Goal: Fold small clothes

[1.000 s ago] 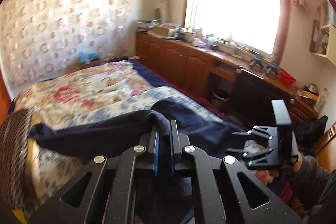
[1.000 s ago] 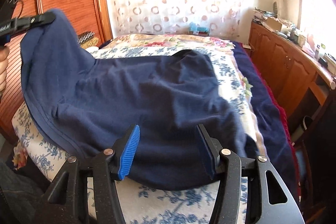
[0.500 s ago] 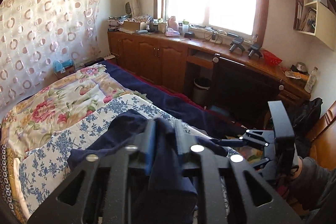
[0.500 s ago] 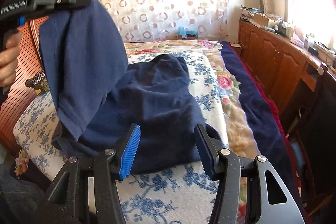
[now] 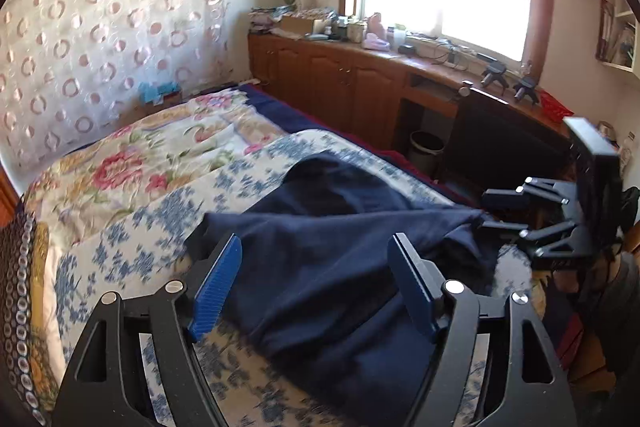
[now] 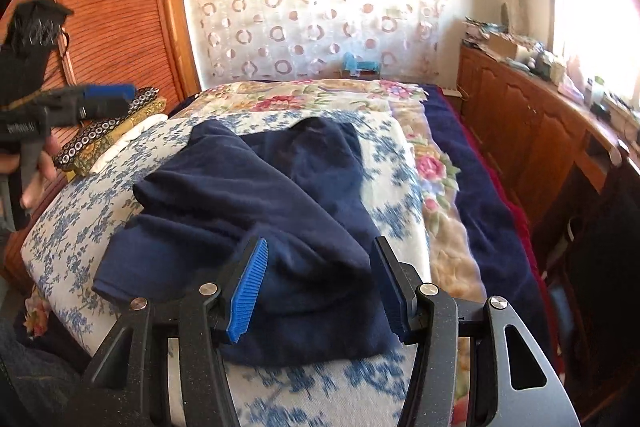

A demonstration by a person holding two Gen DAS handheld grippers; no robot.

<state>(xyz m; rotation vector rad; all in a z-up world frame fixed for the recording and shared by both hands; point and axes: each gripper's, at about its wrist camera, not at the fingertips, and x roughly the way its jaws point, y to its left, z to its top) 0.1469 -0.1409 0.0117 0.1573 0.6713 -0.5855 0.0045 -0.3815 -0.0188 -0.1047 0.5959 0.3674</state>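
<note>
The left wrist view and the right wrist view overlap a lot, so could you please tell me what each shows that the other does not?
Only the left wrist view shows the waste bin under the wooden counter and the open right gripper from outside.

Only the right wrist view shows the wooden wardrobe door and the hand holding the open left gripper.

Both show the navy garment lying loosely folded on the floral bed cover, held by neither gripper.

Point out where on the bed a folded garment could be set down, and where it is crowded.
Free: the blue-flowered white sheet left of the navy blue garment, and the pink-flowered quilt beyond it. Crowded: the sheet's middle under the garment, and the beaded cushions at the wooden headboard.
</note>
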